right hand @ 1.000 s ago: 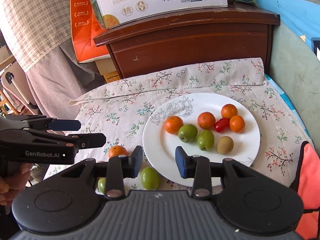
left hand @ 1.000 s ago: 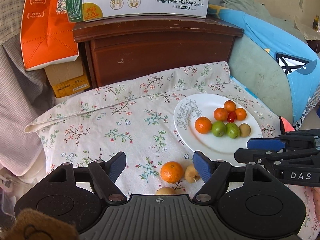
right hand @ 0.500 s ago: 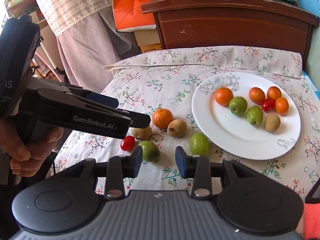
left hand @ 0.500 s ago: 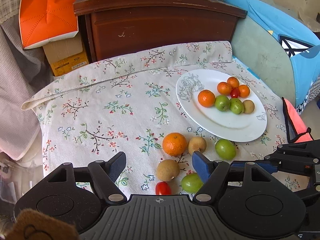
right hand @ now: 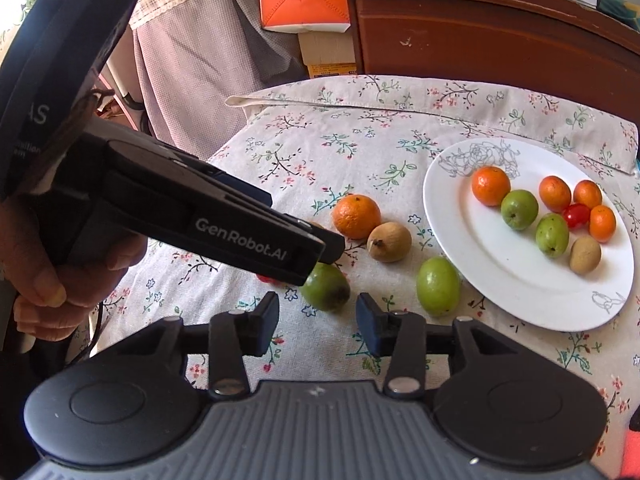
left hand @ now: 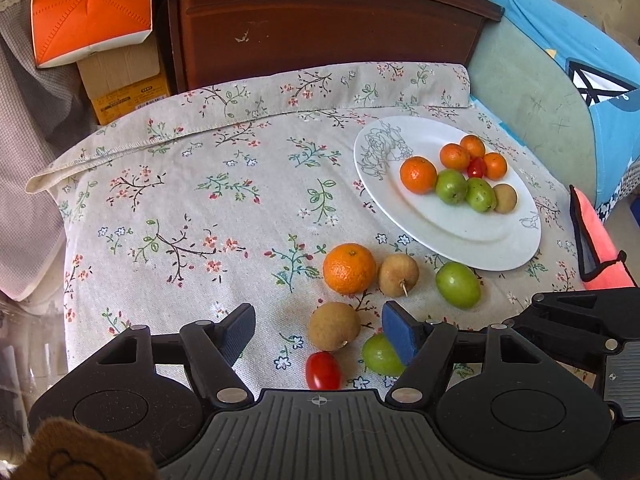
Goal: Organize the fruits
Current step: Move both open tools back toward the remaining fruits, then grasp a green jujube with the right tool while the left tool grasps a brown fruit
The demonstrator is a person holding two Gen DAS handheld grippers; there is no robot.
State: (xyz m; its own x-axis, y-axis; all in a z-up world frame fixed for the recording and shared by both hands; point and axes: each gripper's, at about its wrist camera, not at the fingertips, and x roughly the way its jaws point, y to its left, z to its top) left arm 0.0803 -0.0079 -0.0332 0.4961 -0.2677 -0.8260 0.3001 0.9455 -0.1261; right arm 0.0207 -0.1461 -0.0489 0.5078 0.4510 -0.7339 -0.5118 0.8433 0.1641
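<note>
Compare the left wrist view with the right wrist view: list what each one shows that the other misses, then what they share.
Only the left wrist view shows the loose cherry tomato whole, and the brown fruit beside it, between the closing fingers of the left gripper, which touch nothing.

Only the right wrist view shows the hand holding the left gripper, whose body nearly hides those two fruits, and the opening, empty right gripper.

Both show the white plate with its fruit, the loose orange, the stemmed brown fruit, and two loose green fruits on the floral cloth.

Loose fruits (left hand: 349, 268) left of plate (left hand: 480, 240), perhaps touching.
</note>
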